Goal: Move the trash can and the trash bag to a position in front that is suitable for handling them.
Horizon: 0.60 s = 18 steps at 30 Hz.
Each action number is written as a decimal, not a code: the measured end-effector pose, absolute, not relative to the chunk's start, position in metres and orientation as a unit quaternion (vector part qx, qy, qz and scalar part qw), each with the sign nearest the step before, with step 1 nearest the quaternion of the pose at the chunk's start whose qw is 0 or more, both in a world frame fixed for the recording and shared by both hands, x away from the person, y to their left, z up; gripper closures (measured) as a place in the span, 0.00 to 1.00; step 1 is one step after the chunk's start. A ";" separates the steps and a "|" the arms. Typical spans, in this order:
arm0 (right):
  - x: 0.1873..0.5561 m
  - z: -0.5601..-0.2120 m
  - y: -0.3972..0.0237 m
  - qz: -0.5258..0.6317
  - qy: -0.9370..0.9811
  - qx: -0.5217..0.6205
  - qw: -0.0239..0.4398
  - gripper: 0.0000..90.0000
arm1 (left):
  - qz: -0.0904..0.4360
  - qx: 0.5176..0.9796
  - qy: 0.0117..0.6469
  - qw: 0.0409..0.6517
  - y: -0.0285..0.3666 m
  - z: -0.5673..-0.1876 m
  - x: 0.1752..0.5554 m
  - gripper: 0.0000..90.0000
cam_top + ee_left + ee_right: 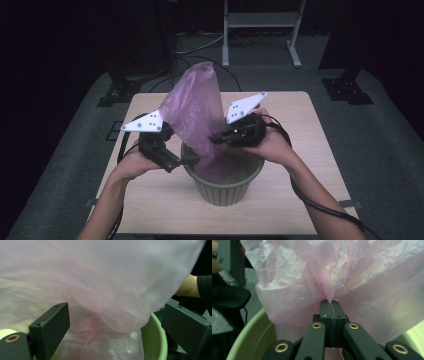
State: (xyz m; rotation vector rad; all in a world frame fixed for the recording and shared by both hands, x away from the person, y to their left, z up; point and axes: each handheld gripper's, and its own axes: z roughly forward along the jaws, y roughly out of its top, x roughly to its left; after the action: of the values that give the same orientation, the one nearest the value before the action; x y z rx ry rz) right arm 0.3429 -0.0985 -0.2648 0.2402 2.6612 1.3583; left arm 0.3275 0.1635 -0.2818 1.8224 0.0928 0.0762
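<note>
Lining a bin: pink bag, green bin

Pinching a fold of the pink bag (329, 277), my right tool (330, 302) has its jaws closed tight on the film. My left tool (112, 322) stands wide apart, gripping nothing, bag film between its jaws. Bag rises from the green bin (225, 192), at 6 o'clock on the surface (300, 165).

The tabletop (300, 150) is lit from above while the surrounding room is left dark. In the left gripper view, the pink bag (100, 285) is smeared by motion blur. In the right gripper view, its creases are rendered sharply, with soft glare.
</note>
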 end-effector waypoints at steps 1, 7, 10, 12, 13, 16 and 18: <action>0.342 -0.268 -0.101 0.446 0.888 0.080 0.072 1.00 | 0.034 0.790 0.039 0.610 0.164 -0.282 0.328 0.08; 0.336 -0.280 -0.111 0.414 0.903 0.077 0.084 0.98 | 0.008 0.789 0.086 0.608 0.162 -0.287 0.322 0.08; 0.336 -0.280 -0.121 0.418 0.901 0.086 0.075 0.82 | 0.017 0.787 0.104 0.608 0.163 -0.287 0.320 0.08; 0.338 -0.277 -0.128 0.431 0.894 0.094 0.071 0.73 | 0.032 0.792 0.051 0.608 0.161 -0.286 0.328 0.08; 0.339 -0.276 -0.130 0.438 0.891 0.099 0.069 0.70 | 0.032 0.792 0.038 0.608 0.161 -0.285 0.330 0.08; 0.341 -0.266 -0.136 0.473 0.872 0.110 0.066 0.61 | 0.035 0.791 0.029 0.610 0.157 -0.283 0.331 0.11; 0.343 -0.261 -0.135 0.484 0.865 0.112 0.066 0.57 | 0.034 0.791 0.027 0.610 0.155 -0.282 0.331 0.11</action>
State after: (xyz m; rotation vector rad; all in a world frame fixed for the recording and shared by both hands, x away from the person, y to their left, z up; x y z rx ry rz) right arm 0.3426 -0.1354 -0.2607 0.3383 2.6096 1.4593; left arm 0.3314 0.1553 -0.2817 1.8267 0.0630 0.0785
